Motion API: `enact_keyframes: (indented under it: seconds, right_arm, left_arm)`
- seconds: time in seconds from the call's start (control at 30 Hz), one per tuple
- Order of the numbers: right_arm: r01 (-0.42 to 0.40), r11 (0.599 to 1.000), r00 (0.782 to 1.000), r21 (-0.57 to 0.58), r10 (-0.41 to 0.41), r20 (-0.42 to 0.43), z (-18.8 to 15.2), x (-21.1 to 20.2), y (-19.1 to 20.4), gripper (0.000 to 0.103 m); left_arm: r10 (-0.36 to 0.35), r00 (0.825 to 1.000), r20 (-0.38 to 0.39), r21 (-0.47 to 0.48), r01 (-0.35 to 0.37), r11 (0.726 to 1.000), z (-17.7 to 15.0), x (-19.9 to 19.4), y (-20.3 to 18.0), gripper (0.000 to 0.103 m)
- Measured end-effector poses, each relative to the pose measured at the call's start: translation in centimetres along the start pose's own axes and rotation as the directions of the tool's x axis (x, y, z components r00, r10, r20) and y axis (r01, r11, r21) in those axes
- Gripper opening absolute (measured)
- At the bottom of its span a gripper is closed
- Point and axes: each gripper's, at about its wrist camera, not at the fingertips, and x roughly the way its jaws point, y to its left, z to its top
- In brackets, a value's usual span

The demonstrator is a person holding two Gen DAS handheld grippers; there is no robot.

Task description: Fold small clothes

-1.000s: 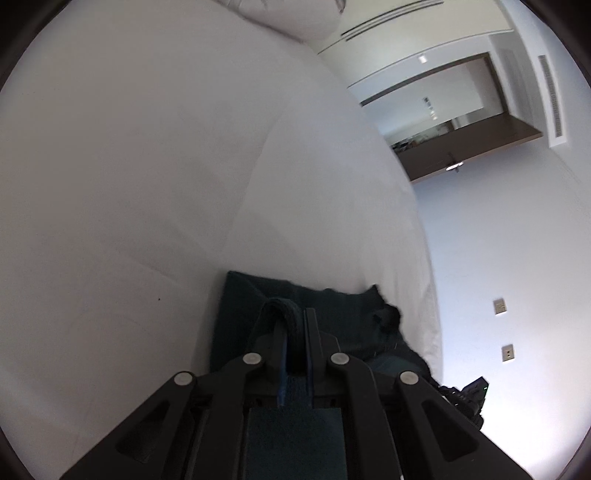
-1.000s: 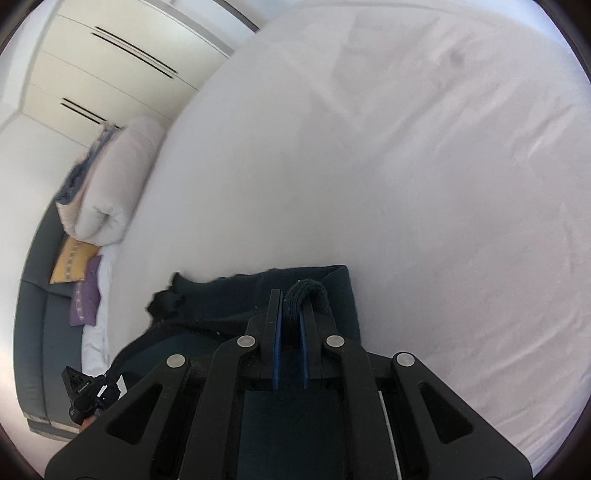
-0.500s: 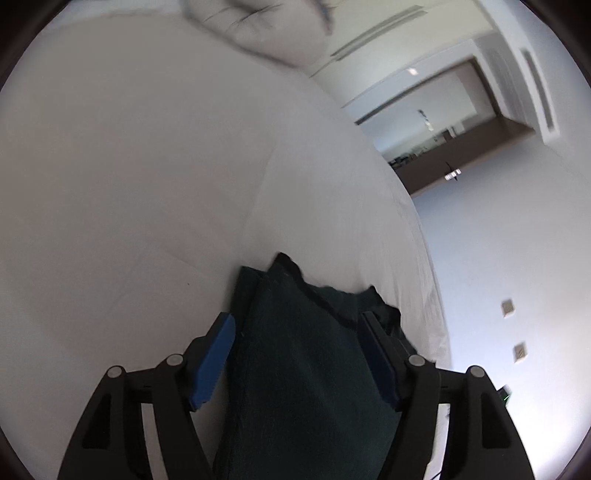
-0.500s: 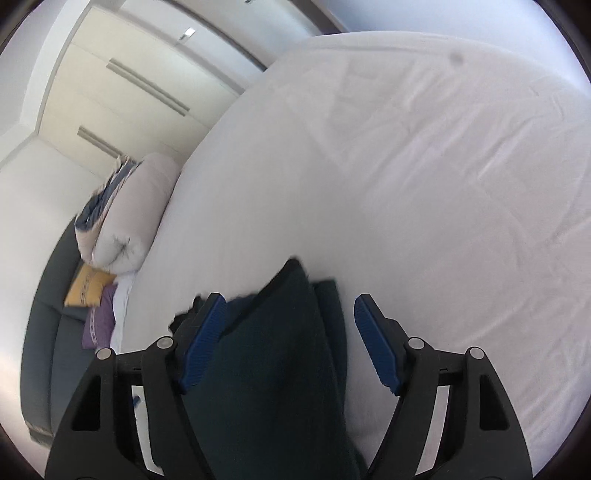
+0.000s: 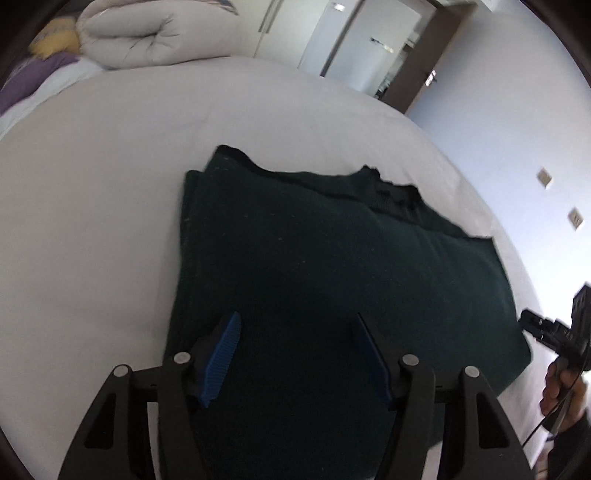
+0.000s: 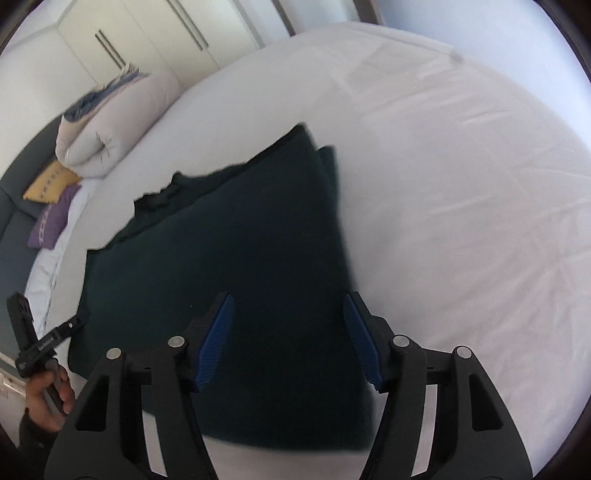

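A dark green garment (image 5: 332,266) lies folded flat on the white bed (image 5: 92,221); it also shows in the right wrist view (image 6: 240,258). My left gripper (image 5: 295,350) is open and empty, raised above the garment's near left part. My right gripper (image 6: 288,332) is open and empty, raised above the garment's near right part. The right gripper's body and the hand that holds it show at the right edge of the left wrist view (image 5: 554,332). The left one shows at the left edge of the right wrist view (image 6: 37,343).
A rolled white duvet (image 5: 155,33) lies at the head of the bed, also in the right wrist view (image 6: 110,125). Yellow (image 6: 51,181) and purple (image 6: 51,221) cushions lie beside it. White wardrobe doors (image 6: 147,40) stand behind. A wall with sockets (image 5: 543,177) is to the right.
Both grippers let go of the garment's edge, opened and drew back and up. The garment dropped flat onto the bed, folded over.
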Motion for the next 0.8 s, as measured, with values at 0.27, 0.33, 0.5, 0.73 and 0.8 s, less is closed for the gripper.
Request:
enact_keyframes:
  seconds: [0.27,0.33,0.5,0.73,0.8]
  right_arm:
    - [0.021,1.0,1.0,-0.011,-0.021,0.011,-1.0,-2.0,-1.2,0.058]
    - [0.045,0.999,0.999,-0.031,-0.046,-0.017,-1.3,-1.3,-1.3,0.048]
    - [0.055,0.998,0.998,-0.022,-0.056,-0.033,-3.3,-1.4,-2.7,0.018]
    - [0.076,0.996,0.997,-0.04,-0.076,0.007,-4.0,-3.9,-2.6,0.009]
    - [0.082,0.996,0.997,-0.046,-0.082,0.012,-4.4,-4.2,-2.7,0.009]
  left_arm:
    - [-0.003,0.996,0.086,-0.081,0.01,0.997,-2.7,-3.9,2.1,0.065]
    - [-0.008,0.997,0.081,-0.089,0.016,0.996,-3.4,-4.1,2.7,0.065]
    - [-0.01,0.996,0.083,-0.099,0.018,0.995,-3.9,-4.2,2.9,0.064]
    - [0.014,0.999,0.048,-0.123,-0.008,0.992,-4.6,-3.8,3.6,0.029]
    - [0.029,0.999,0.035,-0.128,-0.024,0.992,-5.1,-3.8,4.1,0.009]
